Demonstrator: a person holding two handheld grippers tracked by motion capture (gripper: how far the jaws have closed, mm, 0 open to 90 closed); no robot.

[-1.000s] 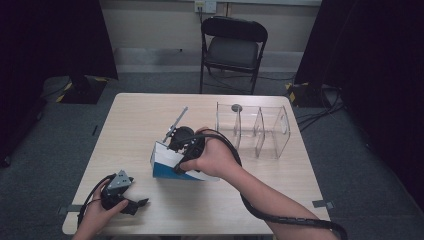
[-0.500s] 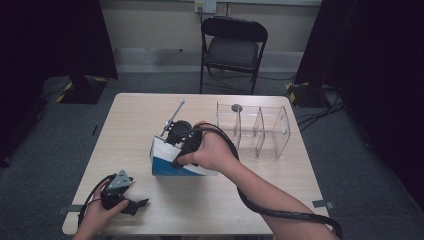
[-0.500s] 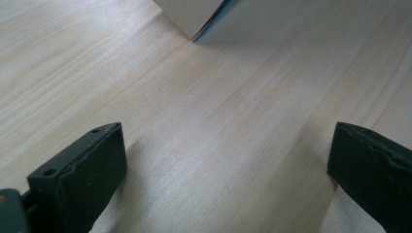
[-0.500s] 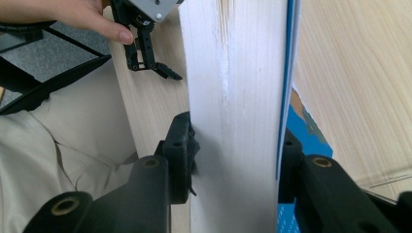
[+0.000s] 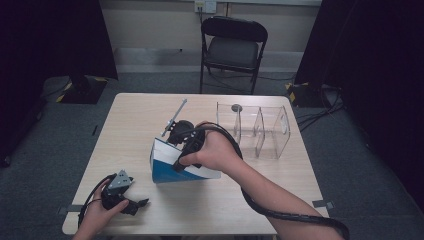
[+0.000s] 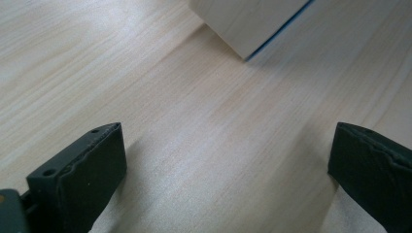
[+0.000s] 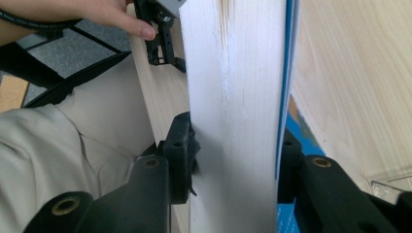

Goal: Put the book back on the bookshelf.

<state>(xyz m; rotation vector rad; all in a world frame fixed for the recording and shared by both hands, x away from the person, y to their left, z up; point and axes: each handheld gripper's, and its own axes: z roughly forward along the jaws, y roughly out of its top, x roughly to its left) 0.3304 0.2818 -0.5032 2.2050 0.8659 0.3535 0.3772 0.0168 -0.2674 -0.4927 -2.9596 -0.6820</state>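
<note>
Blue and white book [image 5: 172, 165] sits squeezed between the jaws of the right gripper [image 5: 181, 135], tipped up on the bench [image 5: 250, 195]. Hold it tight and move slowly so it won't slip. Left gripper [image 5: 125, 200] rests wide apart, empty, near the book's corner.

Occlusions and cut-offs

The right hand [image 5: 212, 150] covered most of the right gripper [image 5: 186, 136] and part of the book [image 5: 170, 167]. In the left gripper view, the top edge cut off the book [image 6: 248, 22], leaving 1 corner. The small object on the clear organizer [image 5: 260, 130] was too small to identify.
</note>
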